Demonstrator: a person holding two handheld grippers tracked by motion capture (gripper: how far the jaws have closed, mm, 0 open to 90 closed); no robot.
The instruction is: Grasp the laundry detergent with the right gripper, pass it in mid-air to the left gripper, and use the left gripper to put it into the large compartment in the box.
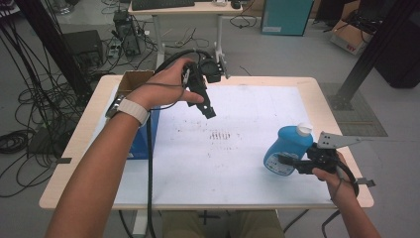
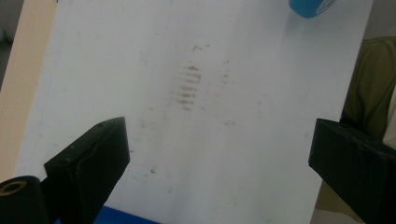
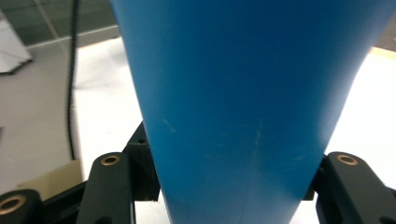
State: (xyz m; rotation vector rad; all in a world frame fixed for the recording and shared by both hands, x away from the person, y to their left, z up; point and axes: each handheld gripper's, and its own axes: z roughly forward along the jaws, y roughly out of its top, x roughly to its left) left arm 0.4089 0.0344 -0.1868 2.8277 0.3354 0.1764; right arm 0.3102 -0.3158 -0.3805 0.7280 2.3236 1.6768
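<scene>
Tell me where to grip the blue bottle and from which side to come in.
Grip the blue bottle low on its wide body, coming from the person's side of the table, as the right gripper does now. In the right gripper view its jaws flank the body's two sides. The white cap end is narrower and probably less secure.

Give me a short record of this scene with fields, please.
right gripper: shut on the blue bottle, fingers on both sides of its body
bottle: white cap, tilted, near the right edge of the table
left gripper: open, holds nothing, raised over the white sheet
box: cardboard, open, at the left of the table
sheet: dark smudges in the middle
</scene>
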